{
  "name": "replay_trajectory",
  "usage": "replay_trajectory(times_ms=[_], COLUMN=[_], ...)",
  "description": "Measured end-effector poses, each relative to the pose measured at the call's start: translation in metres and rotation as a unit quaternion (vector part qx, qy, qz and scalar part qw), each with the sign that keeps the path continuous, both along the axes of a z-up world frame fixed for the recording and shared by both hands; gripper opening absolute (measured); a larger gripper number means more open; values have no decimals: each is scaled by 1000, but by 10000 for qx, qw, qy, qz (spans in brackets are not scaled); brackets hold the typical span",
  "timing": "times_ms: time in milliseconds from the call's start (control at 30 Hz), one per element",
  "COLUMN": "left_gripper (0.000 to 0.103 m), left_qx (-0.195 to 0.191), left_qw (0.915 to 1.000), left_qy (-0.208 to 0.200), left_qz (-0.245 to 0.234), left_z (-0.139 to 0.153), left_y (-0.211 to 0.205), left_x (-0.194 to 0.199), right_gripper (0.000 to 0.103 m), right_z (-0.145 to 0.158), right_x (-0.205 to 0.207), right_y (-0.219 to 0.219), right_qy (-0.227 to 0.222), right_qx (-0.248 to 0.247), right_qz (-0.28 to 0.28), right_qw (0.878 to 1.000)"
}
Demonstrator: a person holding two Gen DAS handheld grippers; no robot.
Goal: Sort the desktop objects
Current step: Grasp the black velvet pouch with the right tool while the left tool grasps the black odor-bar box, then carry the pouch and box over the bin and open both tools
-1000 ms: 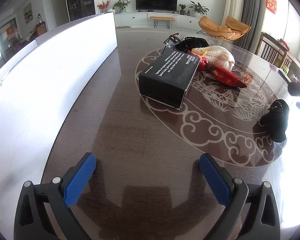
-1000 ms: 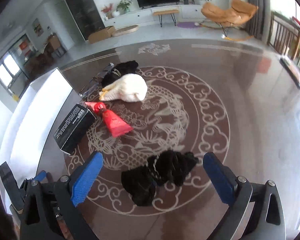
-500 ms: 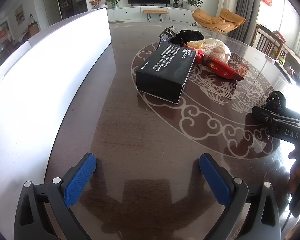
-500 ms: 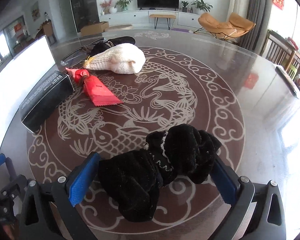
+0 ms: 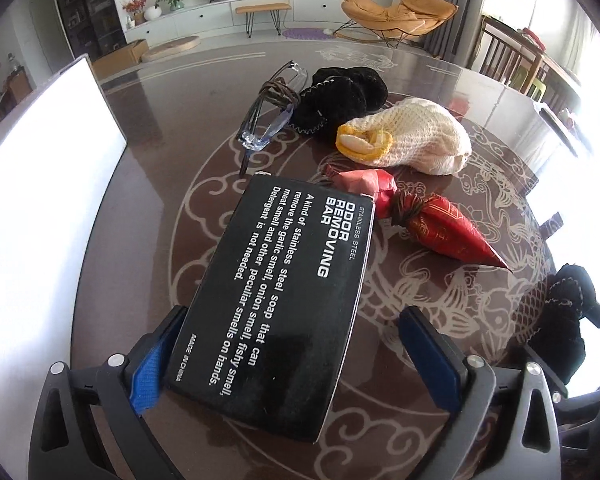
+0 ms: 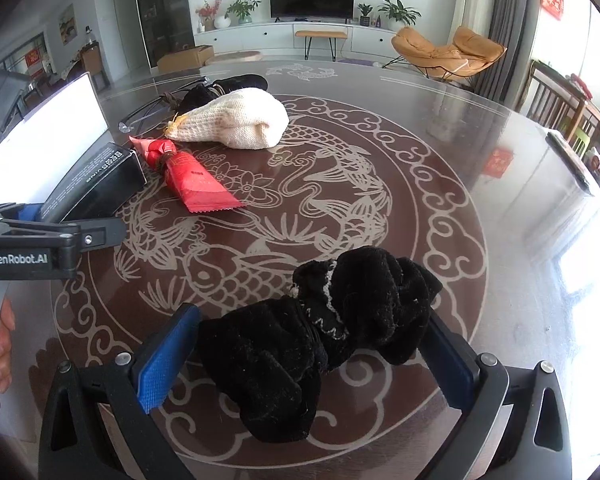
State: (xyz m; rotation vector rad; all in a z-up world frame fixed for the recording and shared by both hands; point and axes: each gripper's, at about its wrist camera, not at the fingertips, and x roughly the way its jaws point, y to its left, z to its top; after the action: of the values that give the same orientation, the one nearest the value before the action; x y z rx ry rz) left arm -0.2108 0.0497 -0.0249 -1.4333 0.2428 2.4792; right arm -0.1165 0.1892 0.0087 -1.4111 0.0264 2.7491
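Step in hand: both grippers set over their picks on the table (image 6: 440, 128); neither item is lifted, by my reading
Left gripper (image 5: 292, 364): jaws wide and closing, straddling the near end of the black box (image 5: 280, 292); the left pad (image 5: 152, 364) sits at the box's edge, contact not certain; the right pad stands clear of it
Right gripper (image 6: 304, 356): jaws spread wide around the black cloth bundle (image 6: 320, 332); pads sit at either flank of the cloth, no visible squeeze
Black box: flat on the table, near a white panel (image 5: 40, 200), its far corner just beside the red packet (image 5: 440, 224)
Other items: cream knit pouch (image 5: 416, 140), a second black cloth (image 5: 340, 96) and glasses (image 5: 268, 116) lie clustered beyond the box
Next move, as judged: close each pair of jaws until the pads bear firmly, then lift; the box is broad and needs a square grip, the cloth is soft and may sag or slip
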Motion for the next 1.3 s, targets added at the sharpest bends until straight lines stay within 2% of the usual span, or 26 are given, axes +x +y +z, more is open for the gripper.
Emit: replay_trajectory(times_ms=[33, 67, 100, 167, 300, 433, 500, 600, 633, 667, 700, 833, 933, 1033, 1133, 1200, 1300], left_gripper=[76, 58, 58, 58, 58, 58, 58, 58, 58, 58, 58, 58, 58, 58, 58, 58, 58], left_qx=[61, 80, 133, 97, 341, 614, 676, 683, 646, 627, 630, 763, 1024, 1352, 1589, 1568, 1286], left_qw=[9999, 9997, 9998, 9997, 9976, 9938, 9932, 9935, 9938, 9939, 9938, 9908, 9864, 9782, 9677, 9624, 9545], left_qy=[151, 209, 135, 232, 272, 349, 337, 354, 401, 441, 493, 723, 876, 1135, 1365, 1393, 1300], left_qz=[-33, 19, 57, 81, 535, 863, 885, 838, 815, 793, 775, 856, 940, 1094, 1405, 1723, 2356], left_z=[3, 5, 5, 4, 2, 0, 2, 7, 10, 16, 19, 43, 70, 107, 140, 151, 151], left_y=[0, -2, -5, -15, -55, -71, -68, -67, -66, -66, -67, -79, -93, -120, -166, -205, -265], left_x=[4, 7, 12, 32, 83, 116, 119, 124, 130, 134, 140, 153, 158, 158, 157, 156, 156], right_gripper=[103, 103, 103, 103, 103, 103, 103, 102, 91, 63, 43, 41, 41, 41, 41, 41, 41], right_z=[0, 0, 0, 4, 12, 14, 14, 13, 14, 15, 16, 20, 44, 87, 135, 163, 189], right_x=[0, 0, 1, 8, 41, 44, 29, -1, -8, -12, -12, 0, 13, 13, 8, 6, 5], right_y=[0, 0, 2, 10, 43, 49, 41, 29, 25, 21, 19, 27, 24, -6, -62, -111, -190], right_qy=[-1, 2, 5, -10, -51, -347, -381, -361, -311, -271, -254, -440, -296, 28, 389, 593, 801], right_qx=[-5, -19, -64, -350, -1325, -1371, -1460, -1303, -1213, -953, -775, -1087, -1228, -1370, -1575, -1701, -1769], right_qz=[1, 1, 18, 102, 59, -51, -110, -283, -262, -232, -166, 118, 438, 983, 1657, 2203, 2978], right_qw=[10000, 10000, 10000, 9993, 9911, 9899, 9885, 9904, 9918, 9948, 9965, 9930, 9910, 9857, 9727, 9587, 9347])
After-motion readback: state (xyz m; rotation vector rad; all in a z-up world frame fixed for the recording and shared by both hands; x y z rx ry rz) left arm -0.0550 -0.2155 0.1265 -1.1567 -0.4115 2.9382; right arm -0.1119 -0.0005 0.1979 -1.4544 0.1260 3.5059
